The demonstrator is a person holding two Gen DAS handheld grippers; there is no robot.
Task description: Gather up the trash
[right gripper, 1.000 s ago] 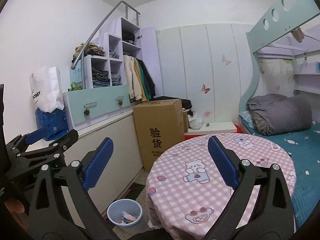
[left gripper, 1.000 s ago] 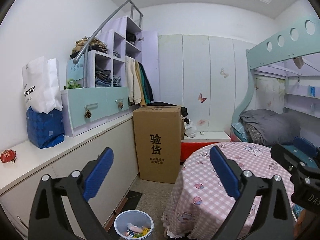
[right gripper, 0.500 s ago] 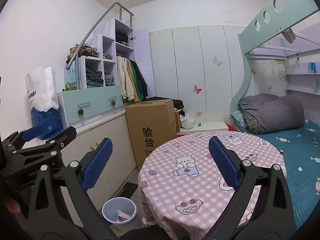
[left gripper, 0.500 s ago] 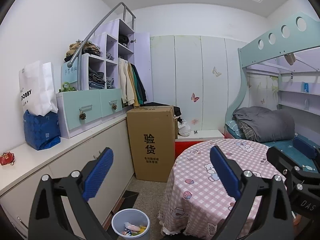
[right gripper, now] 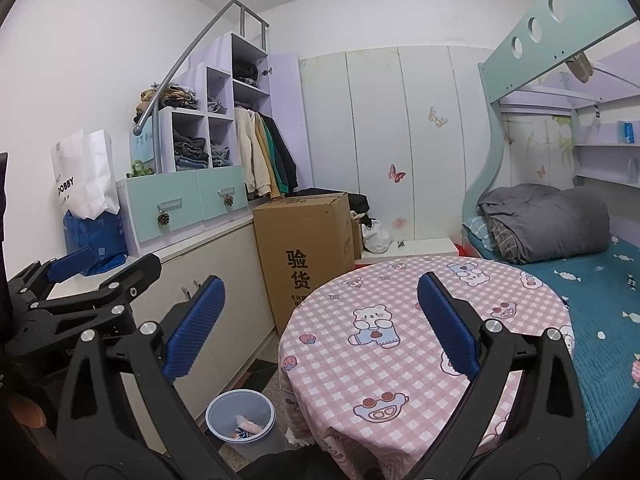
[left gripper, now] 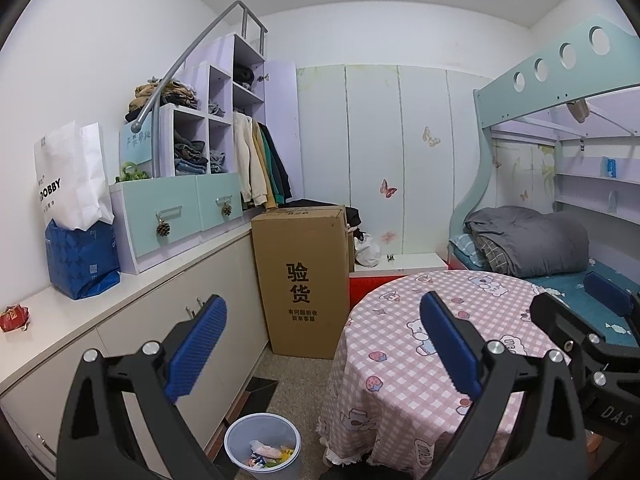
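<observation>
Both grippers hover above the near edge of a round bench (right gripper: 400, 320) draped in a pink checked cloth printed with cartoon bears. The left gripper (left gripper: 320, 344) has its blue-padded fingers (left gripper: 196, 344) spread wide with nothing between them, and the right gripper (right gripper: 320, 320) is likewise spread wide and holds nothing. The right gripper's black frame shows at the right edge of the left wrist view with the letters "DAS" on it. The trash bin (left gripper: 262, 446), a pale blue-grey pail, stands on the floor at the near left of the round bench, just beside the low white cabinet (left gripper: 132, 344); crumpled wrappers (left gripper: 266, 454) in pink, yellow and blue lie inside it. A small red crumpled wrapper (left gripper: 14, 317) rests on the cabinet top at the far left, well apart from the bin. Farther along that top a white paper bag (left gripper: 68, 178) reading "OBBY" stands in a blue bag (left gripper: 82, 256). A tall cardboard box (left gripper: 304, 280) printed "验货" stands on the floor beyond the bin. A bunk bed (right gripper: 592, 280) with a grey rolled quilt (right gripper: 548, 222) fills the right side.
</observation>
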